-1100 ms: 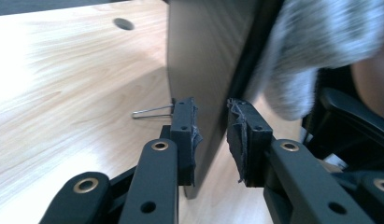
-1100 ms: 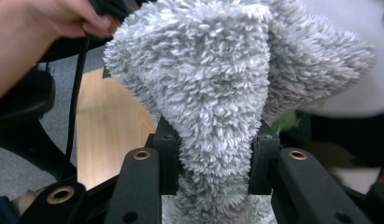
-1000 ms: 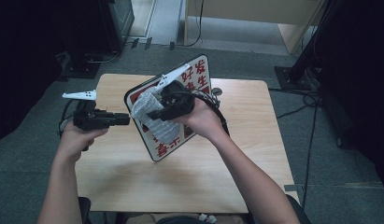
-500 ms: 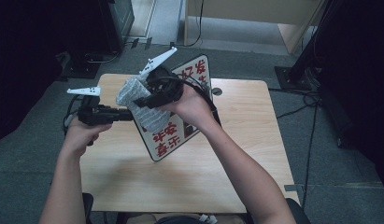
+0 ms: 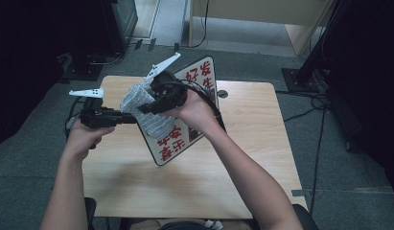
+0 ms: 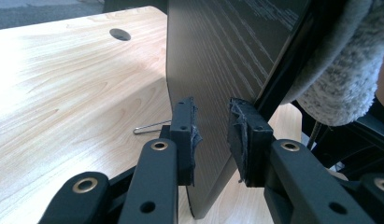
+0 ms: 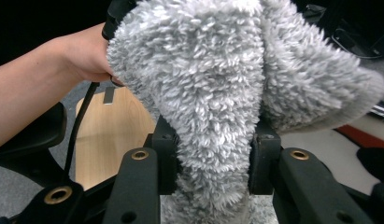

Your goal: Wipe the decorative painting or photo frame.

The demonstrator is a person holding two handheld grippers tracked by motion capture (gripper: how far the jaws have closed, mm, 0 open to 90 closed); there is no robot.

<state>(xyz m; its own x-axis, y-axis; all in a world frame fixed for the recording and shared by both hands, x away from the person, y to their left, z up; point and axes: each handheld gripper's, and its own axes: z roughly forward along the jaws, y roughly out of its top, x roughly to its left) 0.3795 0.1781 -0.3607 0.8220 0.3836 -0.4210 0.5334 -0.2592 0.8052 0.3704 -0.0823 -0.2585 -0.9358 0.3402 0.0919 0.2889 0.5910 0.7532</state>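
On the pale wooden table (image 5: 194, 182), toward its far side: one white rectangular sign board with red characters and a dark rim (image 5: 185, 139), held tilted on its lower edge rather than lying flat.

Item, left gripper (image 6: 210, 135): jaws straddling the board's left edge, dark back face between the pads; whether the pads actually press the panel cannot be told, as a slim gap seems to show on either side. In the high view the left gripper (image 5: 123, 117) meets the board at mid-height.

Item, right gripper (image 7: 213, 154): jaws clamped on a grey fluffy microfibre cloth (image 7: 217, 93), pile bulging above and around the pads. In the high view the cloth (image 5: 146, 112) lies against the upper left part of the board's printed face.

Item, thin metal wire stand (image 6: 150, 127): on the table behind the board.

Progress, as judged: wiping is under way. Board is steadied, cloth is at the face's upper left region. Lower and right portions of the face, and the back, appear yet to be covered; how clean any part is cannot be read.
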